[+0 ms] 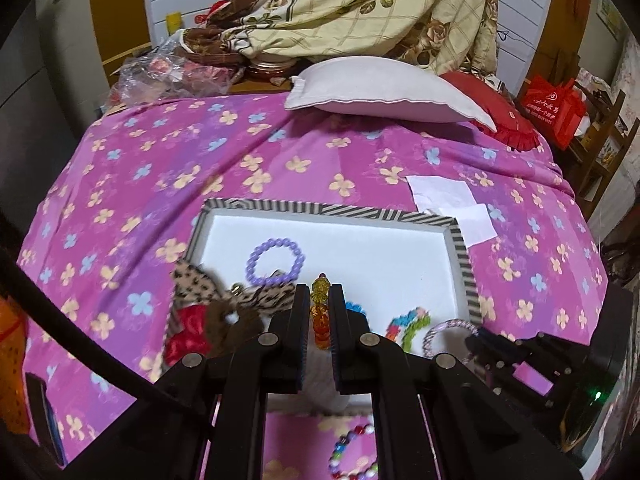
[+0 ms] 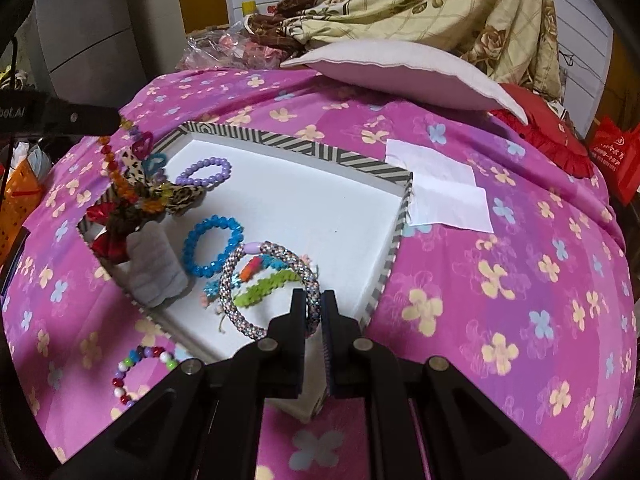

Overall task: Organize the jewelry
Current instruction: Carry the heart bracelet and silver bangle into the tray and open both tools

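Observation:
A white tray with a striped rim (image 1: 320,209) (image 2: 280,142) lies on the bed. My left gripper (image 1: 319,306) is shut on an orange bead necklace (image 1: 320,312), which hangs over the tray's left end (image 2: 116,176). My right gripper (image 2: 313,312) is shut on a woven pink-and-white bangle (image 2: 240,304) over the tray's near corner; the bangle also shows in the left wrist view (image 1: 444,330). In the tray lie a purple bead bracelet (image 1: 275,262) (image 2: 204,172), a blue bead bracelet (image 2: 212,246), a green band (image 2: 264,286) and leopard-print hair ties (image 1: 256,298).
A multicoloured bead bracelet (image 2: 138,374) (image 1: 352,456) lies on the pink flowered bedspread (image 2: 500,280) in front of the tray. White paper sheets (image 2: 444,192) lie right of the tray. A pillow (image 1: 388,90) and a heaped quilt (image 1: 360,12) are at the far end.

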